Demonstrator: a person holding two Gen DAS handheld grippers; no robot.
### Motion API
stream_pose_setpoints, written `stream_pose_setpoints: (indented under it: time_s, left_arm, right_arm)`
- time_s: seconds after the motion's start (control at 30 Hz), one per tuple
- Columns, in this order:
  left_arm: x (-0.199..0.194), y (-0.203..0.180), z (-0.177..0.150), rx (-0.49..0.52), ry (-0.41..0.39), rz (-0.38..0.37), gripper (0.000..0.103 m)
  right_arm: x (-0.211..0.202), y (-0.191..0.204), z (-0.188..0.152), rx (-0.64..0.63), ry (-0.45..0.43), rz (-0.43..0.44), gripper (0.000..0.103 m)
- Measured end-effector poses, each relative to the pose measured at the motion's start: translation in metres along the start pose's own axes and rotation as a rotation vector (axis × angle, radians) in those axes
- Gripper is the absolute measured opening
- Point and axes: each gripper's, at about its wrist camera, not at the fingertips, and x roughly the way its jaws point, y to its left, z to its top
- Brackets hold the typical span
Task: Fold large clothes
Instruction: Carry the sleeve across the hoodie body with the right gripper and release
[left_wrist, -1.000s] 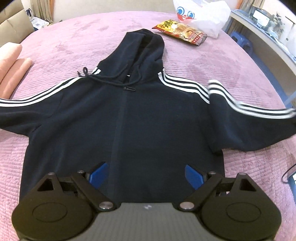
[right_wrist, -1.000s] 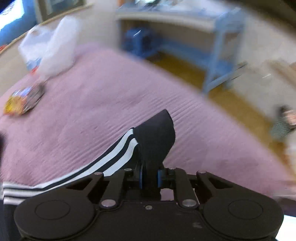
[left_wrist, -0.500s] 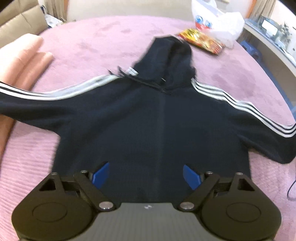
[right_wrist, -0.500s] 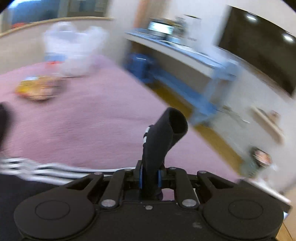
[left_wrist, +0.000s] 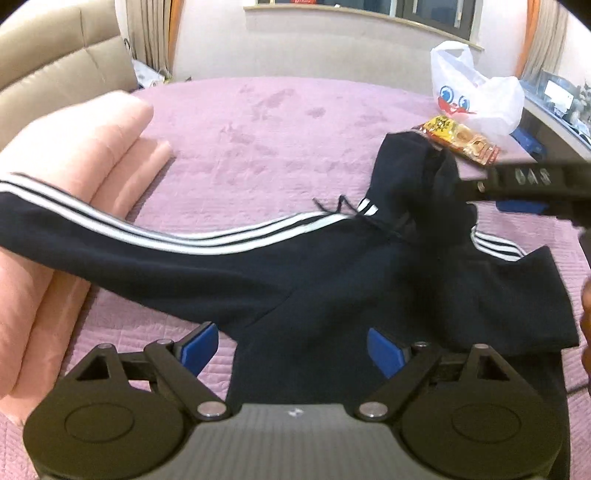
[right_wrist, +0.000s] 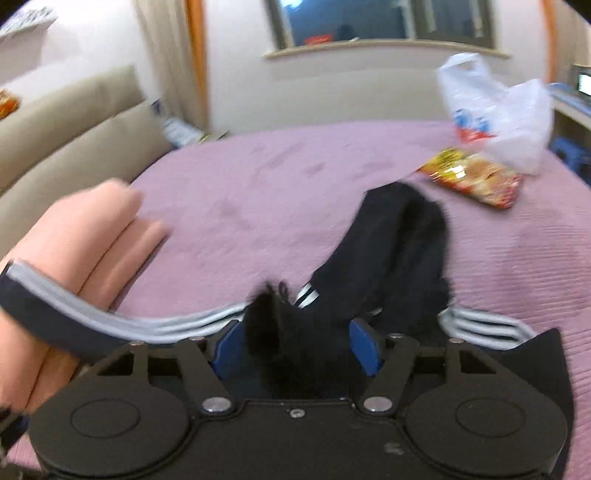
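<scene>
A dark navy hoodie (left_wrist: 332, 280) with white stripes along its sleeves lies spread on a purple quilted bedspread (left_wrist: 266, 147), its hood (left_wrist: 413, 173) pointing toward the far right. One sleeve (left_wrist: 110, 236) stretches out to the left and drapes over a folded pink blanket (left_wrist: 74, 177) at the left edge of the bed, while the other sleeve is folded inward at the right, so a flap of dark fabric lies over the body of the garment. The left gripper (left_wrist: 291, 341) hovers over the near hem of the hoodie with its blue-padded fingers spread wide, holding nothing. In the left wrist view the right gripper (left_wrist: 524, 181) reaches in from the right edge, near the hood. In the right wrist view the right gripper (right_wrist: 297, 349) has its blue pads apart, with a bunch of dark cloth lying between them; the view is blurred, so I cannot tell whether the pads touch the fabric. Beyond the hood, at the far right of the bed, a red and yellow snack packet (left_wrist: 461, 142) lies flat, and just behind it sits a white plastic bag (left_wrist: 476, 92) printed with cartoon eyes. A beige padded headboard (left_wrist: 62, 70) curves around the far left side.
</scene>
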Motion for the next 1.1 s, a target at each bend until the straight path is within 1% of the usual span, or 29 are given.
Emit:
stream_pose_setpoints:
  time_s: [0.07, 0.13, 0.2, 0.27, 0.3, 0.37, 0.43, 0.5, 0.57, 0.63, 0.67, 0.7, 0.73, 0.77, 0.8, 0.83, 0.87, 0.97, 1.0, 1.07, 1.1]
  left_arm:
    - [0.011, 0.009, -0.003, 0.002, 0.016, -0.022, 0.09]
    - [0.026, 0.016, -0.006, -0.007, 0.047, -0.055, 0.09]
    - [0.043, 0.021, -0.008, -0.036, 0.068, -0.119, 0.089]
    - [0.065, 0.023, -0.007, -0.097, 0.09, -0.193, 0.087]
    - [0.076, 0.022, -0.003, -0.126, 0.102, -0.241, 0.083]
    - [0.099, 0.02, 0.007, -0.18, 0.103, -0.33, 0.083]
    - [0.121, 0.017, 0.02, -0.221, 0.103, -0.39, 0.083]
    - [0.142, 0.014, 0.03, -0.248, 0.114, -0.41, 0.083]
    - [0.17, 0.009, 0.04, -0.253, 0.179, -0.41, 0.081]
    - [0.192, 0.001, 0.045, -0.238, 0.231, -0.367, 0.071]
    - [0.2, -0.004, 0.045, -0.217, 0.248, -0.341, 0.053]
    - [0.202, -0.01, 0.046, -0.186, 0.249, -0.313, 0.043]
    - [0.202, -0.013, 0.047, -0.156, 0.231, -0.308, 0.024]
    - [0.201, -0.017, 0.049, -0.137, 0.218, -0.332, 0.013]
    - [0.196, -0.018, 0.051, -0.122, 0.198, -0.339, 0.012]
    - [0.185, -0.022, 0.053, -0.092, 0.155, -0.331, 0.011]
    - [0.175, -0.022, 0.056, -0.071, 0.116, -0.34, 0.009]
    - [0.137, -0.013, 0.07, -0.079, 0.014, -0.402, 0.009]
    - [0.126, -0.008, 0.075, -0.08, -0.02, -0.404, 0.009]
    - [0.109, 0.005, 0.084, -0.069, -0.073, -0.347, 0.009]
    - [0.106, 0.015, 0.088, -0.074, -0.085, -0.311, 0.009]
  right_arm:
    - [-0.001, -0.006, -0.019, -0.021, 0.045, -0.022, 0.076]
    - [-0.005, -0.022, -0.045, -0.029, 0.114, -0.086, 0.075]
    - [-0.009, -0.044, -0.073, -0.003, 0.192, -0.144, 0.073]
    - [-0.009, -0.059, -0.102, 0.048, 0.286, -0.197, 0.073]
    - [-0.012, -0.065, -0.118, 0.078, 0.326, -0.213, 0.073]
    - [-0.013, -0.067, -0.139, 0.109, 0.376, -0.224, 0.073]
    - [-0.013, -0.065, -0.157, 0.109, 0.407, -0.233, 0.073]
    - [-0.008, -0.059, -0.164, 0.09, 0.426, -0.242, 0.072]
    - [-0.004, -0.049, -0.171, 0.062, 0.44, -0.249, 0.071]
    - [0.002, -0.045, -0.173, 0.06, 0.449, -0.244, 0.07]
    - [0.004, -0.045, -0.173, 0.066, 0.452, -0.244, 0.071]
    - [0.004, -0.043, -0.173, 0.071, 0.454, -0.251, 0.071]
    - [0.003, -0.043, -0.175, 0.073, 0.453, -0.255, 0.071]
    - [0.002, -0.043, -0.174, 0.078, 0.451, -0.257, 0.071]
    - [0.001, -0.043, -0.173, 0.085, 0.451, -0.258, 0.071]
    - [-0.002, -0.041, -0.173, 0.089, 0.451, -0.257, 0.071]
    - [0.003, -0.041, -0.171, 0.091, 0.453, -0.258, 0.071]
    - [0.002, -0.042, -0.164, 0.092, 0.452, -0.265, 0.071]
    - [0.003, -0.043, -0.162, 0.092, 0.445, -0.264, 0.071]
    - [0.0, -0.042, -0.155, 0.086, 0.425, -0.264, 0.071]
    - [-0.001, -0.041, -0.151, 0.08, 0.413, -0.268, 0.071]
